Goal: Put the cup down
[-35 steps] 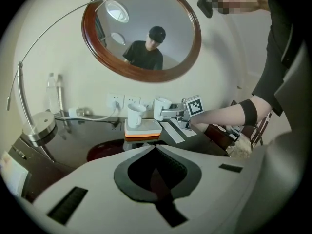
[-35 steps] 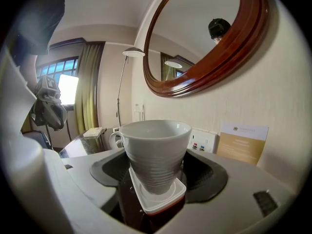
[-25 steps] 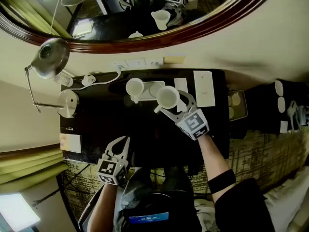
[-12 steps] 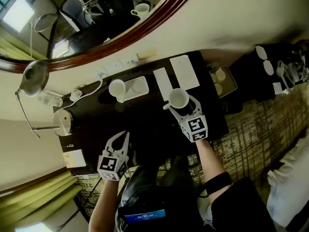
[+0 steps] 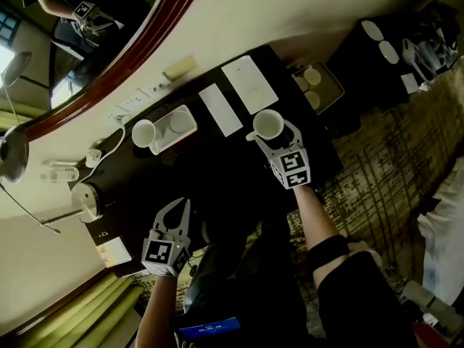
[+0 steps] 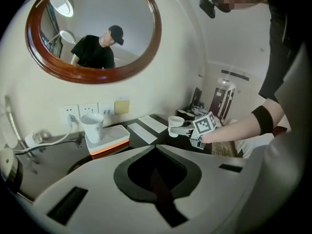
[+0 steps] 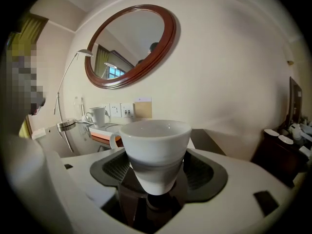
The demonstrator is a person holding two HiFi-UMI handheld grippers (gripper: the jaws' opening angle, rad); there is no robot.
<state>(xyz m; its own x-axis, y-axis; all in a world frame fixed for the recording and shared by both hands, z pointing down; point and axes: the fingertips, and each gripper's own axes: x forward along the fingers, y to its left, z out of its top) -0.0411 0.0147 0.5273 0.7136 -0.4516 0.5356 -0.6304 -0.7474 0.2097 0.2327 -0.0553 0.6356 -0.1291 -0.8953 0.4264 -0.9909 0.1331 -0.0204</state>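
right gripper [image 5: 275, 134] grips the white cup [image 5: 267, 124] over the dark desk [image 5: 217, 174].

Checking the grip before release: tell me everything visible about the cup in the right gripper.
The cup is plain white, glossy like ceramic, tapering to a narrow base, with a handle on one side. It looks empty and stands upright, clamped between the jaws of the right gripper, over the dark desk.

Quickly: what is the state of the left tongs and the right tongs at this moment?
Left tongs: closed, holding nothing.
Right tongs: closed on the white cup.
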